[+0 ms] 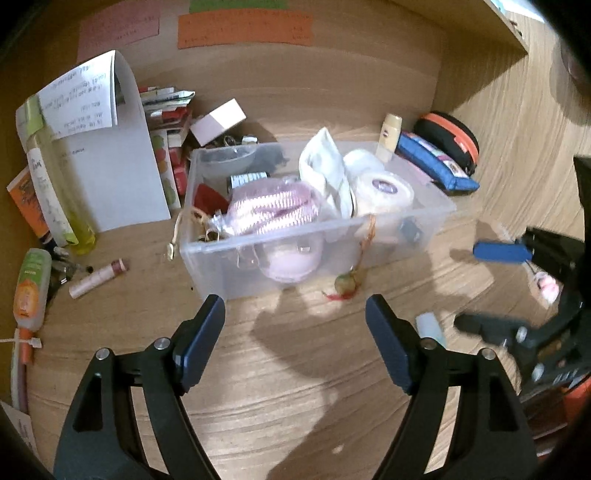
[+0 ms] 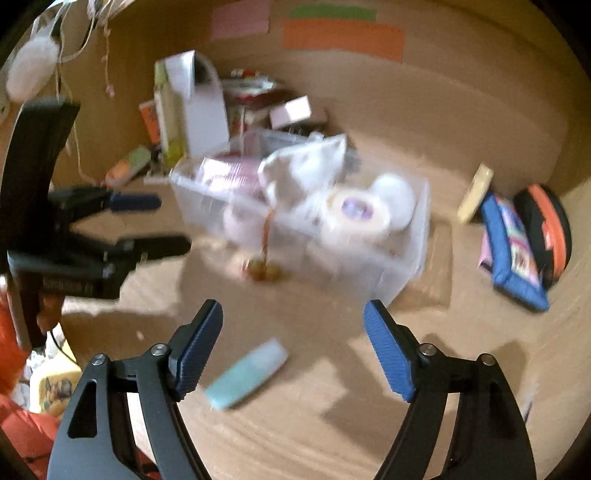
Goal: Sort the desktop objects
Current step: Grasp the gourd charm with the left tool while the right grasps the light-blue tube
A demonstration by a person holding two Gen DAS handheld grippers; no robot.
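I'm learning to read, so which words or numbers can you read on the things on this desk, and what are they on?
None can be read for sure.
White paper sheets: printed lines, too small.
Orange squeeze tube: label too blurred.
Tall yellow-green bottle: label print too small.
Round white tub in the clear plastic bin: purple oval logo, unreadable.
Blue pouch: coloured label, blurred.
Orange paper strip on the back wall: faint print, unreadable.
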